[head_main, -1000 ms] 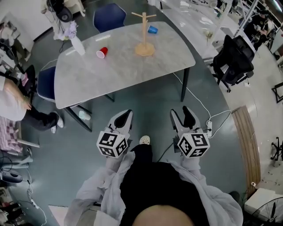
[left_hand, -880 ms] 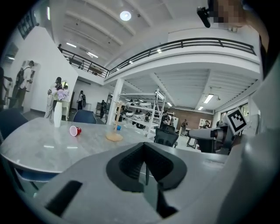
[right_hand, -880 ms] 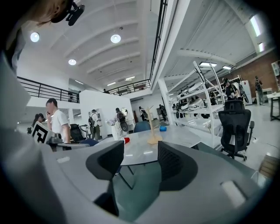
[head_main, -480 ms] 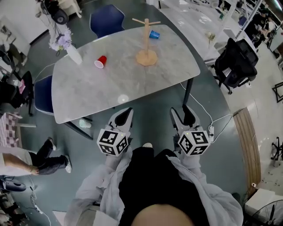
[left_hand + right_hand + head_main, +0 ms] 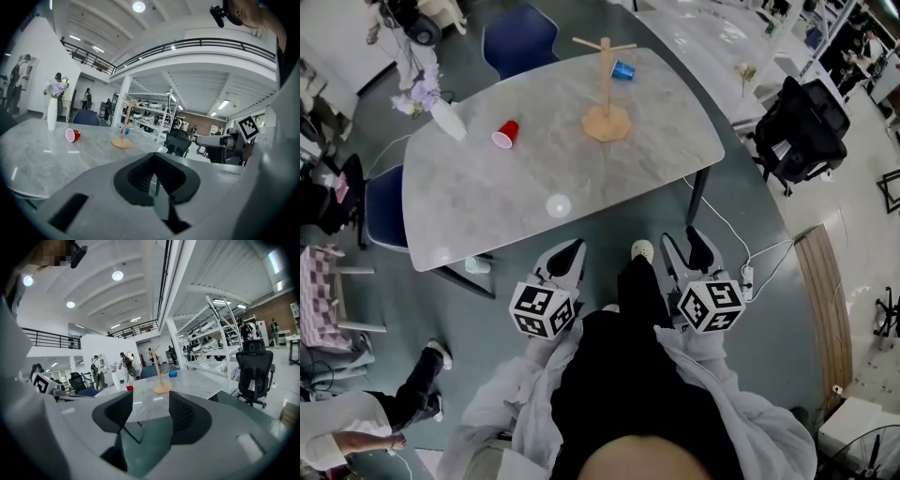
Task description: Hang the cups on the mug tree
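You are holding the left gripper [image 5: 567, 251] with its ribbed black pads drawn in to a thin slit and nothing caught between them. You are keeping the right gripper [image 5: 687, 246] about half spread, and only desk and floor are showing through its gap. Each gripper is carrying a cube with black-and-white square markers. No letters or brand can be read on either.

Both grippers are hovering over the grey-green floor [image 5: 750, 328], just short of the near edge of the desk [image 5: 534, 178]. Its top is pale grey with a marble pattern, rounded corners and dark legs.

The cups are lying on their sides on the desk, and neither is hanging on the mug tree. The red cup [image 5: 505, 135], a plastic party cup with a white inside, is lying well left of the tree. The blue cup [image 5: 622, 69] is lying just beyond the tree, near the far edge.

The wooden mug tree [image 5: 606, 94] is standing upright between them on a flat, light wood base, with bare pegs crossing at its top. A white vase [image 5: 447, 119] of lilac flowers is standing at the far left corner. A black office chair [image 5: 802, 131] is sitting off to the right.
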